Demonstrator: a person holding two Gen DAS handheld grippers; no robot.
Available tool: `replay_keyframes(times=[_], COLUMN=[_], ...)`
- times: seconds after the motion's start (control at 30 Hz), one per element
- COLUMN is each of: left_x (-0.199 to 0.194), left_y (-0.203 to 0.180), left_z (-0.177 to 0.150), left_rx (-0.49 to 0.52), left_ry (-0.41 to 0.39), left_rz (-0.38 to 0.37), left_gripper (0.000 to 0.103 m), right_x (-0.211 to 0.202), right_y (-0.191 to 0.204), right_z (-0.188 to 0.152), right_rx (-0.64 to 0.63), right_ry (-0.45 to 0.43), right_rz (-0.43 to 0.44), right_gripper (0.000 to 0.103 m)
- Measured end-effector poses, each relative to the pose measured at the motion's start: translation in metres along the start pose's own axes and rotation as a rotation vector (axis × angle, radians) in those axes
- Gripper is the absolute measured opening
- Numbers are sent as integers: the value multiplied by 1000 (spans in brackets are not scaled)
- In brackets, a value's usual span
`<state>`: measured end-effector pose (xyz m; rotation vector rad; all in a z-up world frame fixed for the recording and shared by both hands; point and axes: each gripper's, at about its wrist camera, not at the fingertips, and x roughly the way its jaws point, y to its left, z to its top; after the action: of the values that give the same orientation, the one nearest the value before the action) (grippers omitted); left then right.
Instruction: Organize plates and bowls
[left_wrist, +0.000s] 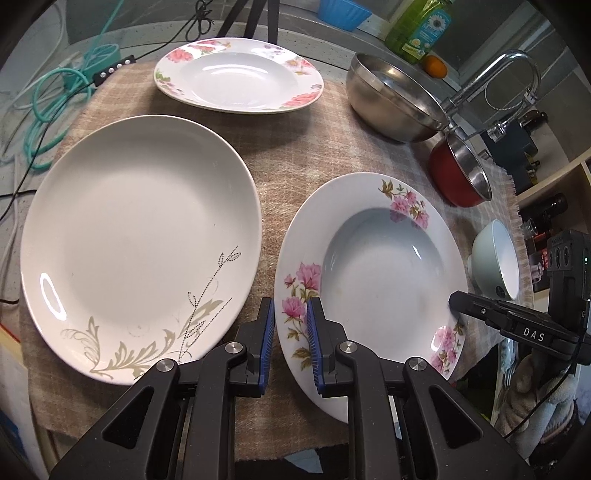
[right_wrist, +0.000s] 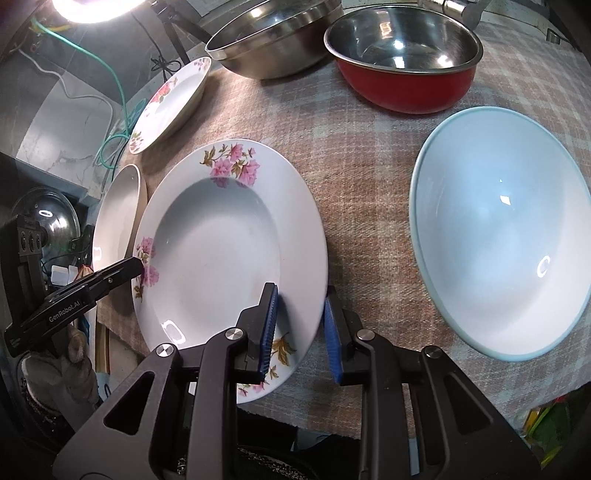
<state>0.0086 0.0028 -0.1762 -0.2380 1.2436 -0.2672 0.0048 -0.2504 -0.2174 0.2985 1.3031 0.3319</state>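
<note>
On the checked cloth (left_wrist: 303, 155), both grippers clamp the pink-flowered plate (left_wrist: 384, 266) — left gripper (left_wrist: 291, 321) marked "GenRobot.AI", right gripper (right_wrist: 300, 325) marked "DAS" — each straddling its rim. Bottle label (left_wrist: 430, 27) unreadable.

Black angular frames with triangular cut-outs and silver screw heads are seen on the left gripper (left_wrist: 290, 325) and right gripper (right_wrist: 300, 325), beside the pink-flowered plate (left_wrist: 369, 266); ribbed blue pads line both.
</note>
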Motion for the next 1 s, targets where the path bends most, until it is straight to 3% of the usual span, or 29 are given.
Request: replay_keyframes(times=[0.27,0.6,0.67,0.73,1.0], left_x=[-11,-36,-41,-46,-63], left_y=[0,5,8,12,33], left_z=[1,1,2,5,20], left_rx=[21,12,10,7,-19], left_ry=[-35,-95,-107,-123,-172], left_rz=[23,12,14,25,59], left_gripper=[16,16,16,16,16], right_x=[-8,-40,-44,-50,-58], right_y=[5,18,25,34,66], right_z=[-2,1,3,4,22], right_rx=[-38,-88,-116,-146,-186], right_ry=[-22,-114,-133,-165,-263], right_rz=[-54,-88,-86,-70,7], right_gripper=[26,27,34,50,51])
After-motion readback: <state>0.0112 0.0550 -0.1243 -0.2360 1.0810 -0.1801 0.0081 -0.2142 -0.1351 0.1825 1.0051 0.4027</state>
